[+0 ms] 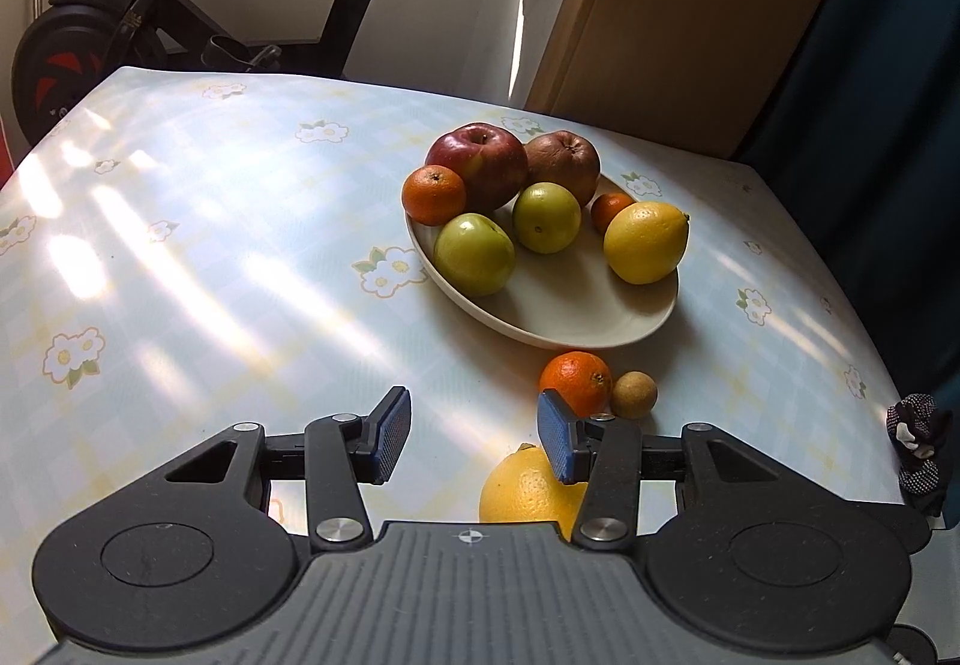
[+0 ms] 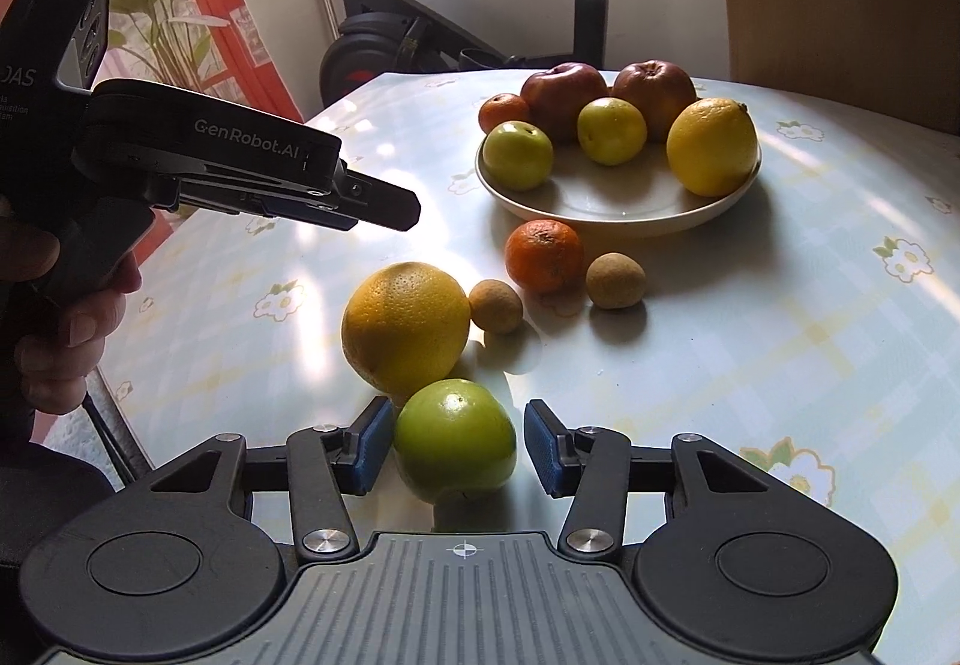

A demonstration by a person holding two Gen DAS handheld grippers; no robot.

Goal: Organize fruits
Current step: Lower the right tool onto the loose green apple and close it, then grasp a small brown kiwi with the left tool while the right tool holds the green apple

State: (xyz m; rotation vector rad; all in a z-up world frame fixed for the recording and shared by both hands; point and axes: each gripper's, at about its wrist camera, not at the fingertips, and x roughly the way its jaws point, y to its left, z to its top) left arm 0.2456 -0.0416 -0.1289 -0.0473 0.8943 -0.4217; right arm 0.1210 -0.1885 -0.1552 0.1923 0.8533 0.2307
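Lettering first: "GenRobot.AI" in pale print runs along the side of the left gripper [image 2: 384,206] in the right wrist view, and further back on the same body there's a cut-off "DAS" with smaller lines under it that I can't read. A hand [image 2: 54,329] wraps its grip at the frame edge.

Fruit-wise, the plate [image 2: 600,212] holds two red apples, two green ones, a lemon [image 2: 712,146] and a small orange; a second little orange only peeks out behind the lemon in the left wrist view. Off the plate, on the flowered tablecloth [image 2: 750,341]: a mandarin [image 2: 544,255] just in front of the rim, two small brown round fruits [image 2: 615,280] beside it, and a big yellow citrus [image 2: 405,328].

The green apple [image 2: 455,441] sits on the table between the right gripper [image 2: 455,446] fingers. Jaws are partly open around it, slim gaps both sides, pads not pressing as far as I can see. Its underside is hidden by the gripper body.

The left gripper's jaws are partly open with nothing in them; the yellow citrus is half hidden under its right finger.
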